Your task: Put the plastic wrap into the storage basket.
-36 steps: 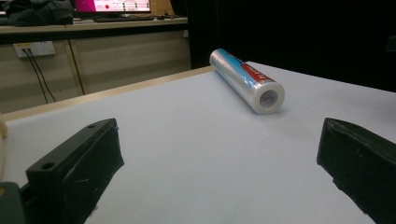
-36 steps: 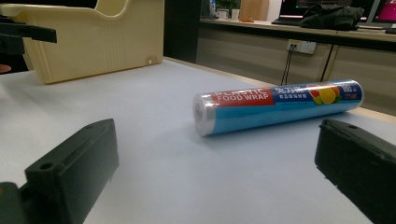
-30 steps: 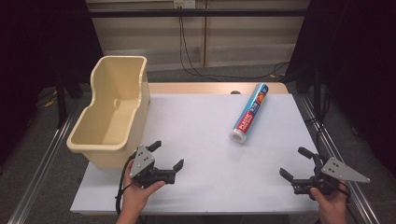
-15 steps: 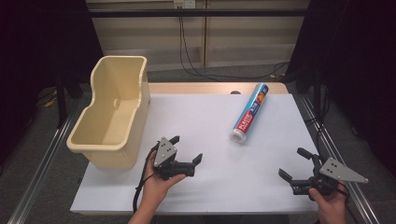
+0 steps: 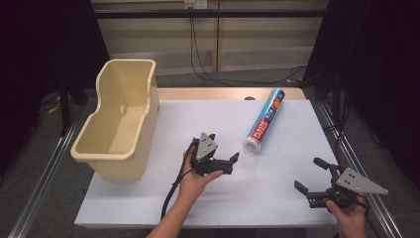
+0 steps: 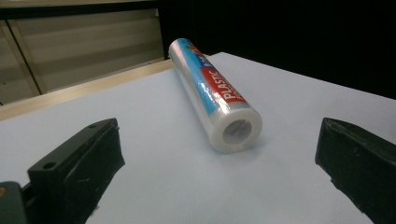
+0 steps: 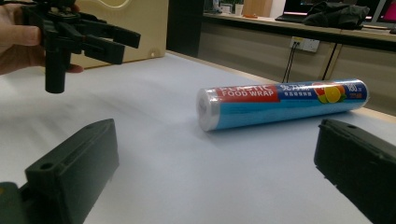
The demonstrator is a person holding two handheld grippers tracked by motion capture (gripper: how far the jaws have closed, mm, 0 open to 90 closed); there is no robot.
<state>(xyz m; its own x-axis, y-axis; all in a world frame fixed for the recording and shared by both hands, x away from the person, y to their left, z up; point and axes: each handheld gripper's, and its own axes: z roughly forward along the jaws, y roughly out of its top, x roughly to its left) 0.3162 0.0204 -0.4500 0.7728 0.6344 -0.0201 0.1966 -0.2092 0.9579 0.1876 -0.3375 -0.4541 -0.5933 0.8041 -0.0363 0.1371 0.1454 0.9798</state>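
Nothing is picked up yet: the plastic wrap roll (image 5: 265,120) lies untouched toward the tabletop's far right corner, the left gripper (image 5: 224,162) near it, jaws spread, the right gripper (image 5: 312,175) also agape, the bin (image 5: 106,148) empty.

Looks like a lab or test room set up for recording. White tabletop (image 5: 277,198) ringed by metal rails (image 5: 39,183), dark curtains (image 5: 381,64) hung on either side, cables (image 5: 198,54) trailing down a panelled wall from a socket (image 5: 195,4). Farther back, in the right gripper view, a long desk (image 7: 299,25) with wall sockets (image 7: 306,44) and a dark bag (image 7: 343,14), office style.
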